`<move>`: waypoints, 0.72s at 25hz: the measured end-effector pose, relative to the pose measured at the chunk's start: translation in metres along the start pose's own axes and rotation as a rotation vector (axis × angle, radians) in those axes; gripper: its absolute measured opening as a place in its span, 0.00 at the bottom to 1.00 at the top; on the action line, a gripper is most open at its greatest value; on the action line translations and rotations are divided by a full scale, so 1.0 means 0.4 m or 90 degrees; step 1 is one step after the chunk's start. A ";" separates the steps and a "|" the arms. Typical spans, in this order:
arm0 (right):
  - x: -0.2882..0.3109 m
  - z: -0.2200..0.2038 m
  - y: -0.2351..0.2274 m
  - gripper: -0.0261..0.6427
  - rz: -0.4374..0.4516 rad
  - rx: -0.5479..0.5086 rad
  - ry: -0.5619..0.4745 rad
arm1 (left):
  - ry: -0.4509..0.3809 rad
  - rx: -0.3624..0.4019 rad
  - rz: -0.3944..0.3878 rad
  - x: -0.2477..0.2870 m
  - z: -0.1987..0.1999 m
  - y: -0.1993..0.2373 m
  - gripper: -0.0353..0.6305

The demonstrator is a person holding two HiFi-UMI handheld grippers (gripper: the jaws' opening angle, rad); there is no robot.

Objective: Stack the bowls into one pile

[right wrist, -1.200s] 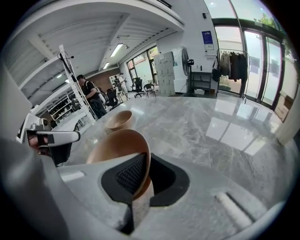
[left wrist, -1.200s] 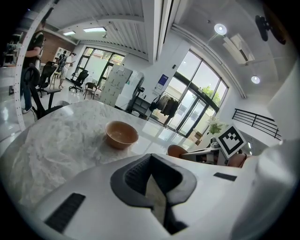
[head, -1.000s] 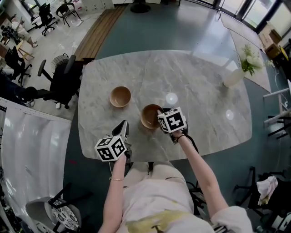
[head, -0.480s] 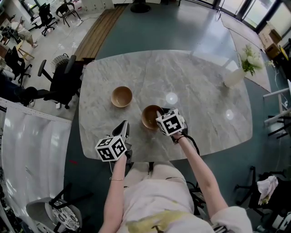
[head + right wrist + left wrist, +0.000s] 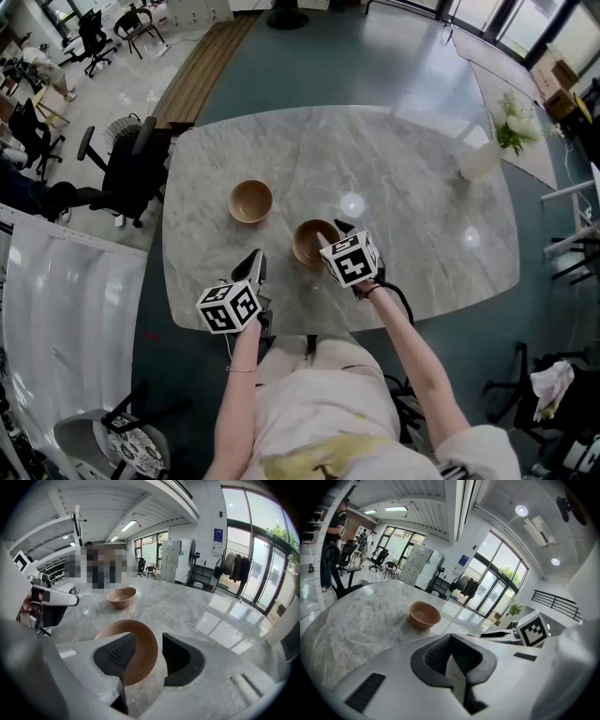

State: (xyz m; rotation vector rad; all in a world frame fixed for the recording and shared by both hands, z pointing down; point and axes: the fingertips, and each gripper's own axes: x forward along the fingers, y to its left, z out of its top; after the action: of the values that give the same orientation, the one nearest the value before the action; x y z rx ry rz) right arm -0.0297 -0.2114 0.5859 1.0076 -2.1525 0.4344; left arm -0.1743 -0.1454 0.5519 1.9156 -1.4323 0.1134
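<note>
Right gripper point(image 5: 149, 653) fingers point(image 5: 117, 657) have just been opening; they stand wide and straddle the near bowl's point(image 5: 305, 242) rim at frame centre without pinching, likely a regrip. Left gripper point(image 5: 451, 648) is closed, empty and idle. The second bowl point(image 5: 250, 201) sits apart, up-left on the bench point(image 5: 412, 187), unstacked.

The person wears a pale top point(image 5: 328, 412) with a yellow print point(image 5: 309, 459) and a thin left-wrist bracelet point(image 5: 239, 368)

Marble table point(image 5: 412, 150); vase with greenery point(image 5: 486, 157) near far edge; office chair point(image 5: 127, 173) beside table.
</note>
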 end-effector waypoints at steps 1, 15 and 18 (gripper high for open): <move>-0.003 0.003 -0.002 0.28 -0.001 0.008 -0.005 | -0.001 0.000 0.000 -0.001 0.001 0.000 0.05; -0.027 0.090 0.020 0.29 0.067 0.076 -0.042 | -0.043 -0.011 0.024 -0.047 0.053 0.055 0.05; -0.019 0.122 0.035 0.29 0.085 0.070 -0.041 | -0.047 -0.011 0.024 -0.056 0.066 0.081 0.05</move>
State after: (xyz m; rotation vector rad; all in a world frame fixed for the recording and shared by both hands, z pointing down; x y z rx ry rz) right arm -0.0595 -0.2256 0.5468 0.9521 -2.2824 0.5964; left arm -0.2198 -0.1469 0.5381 1.8967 -1.5126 0.0479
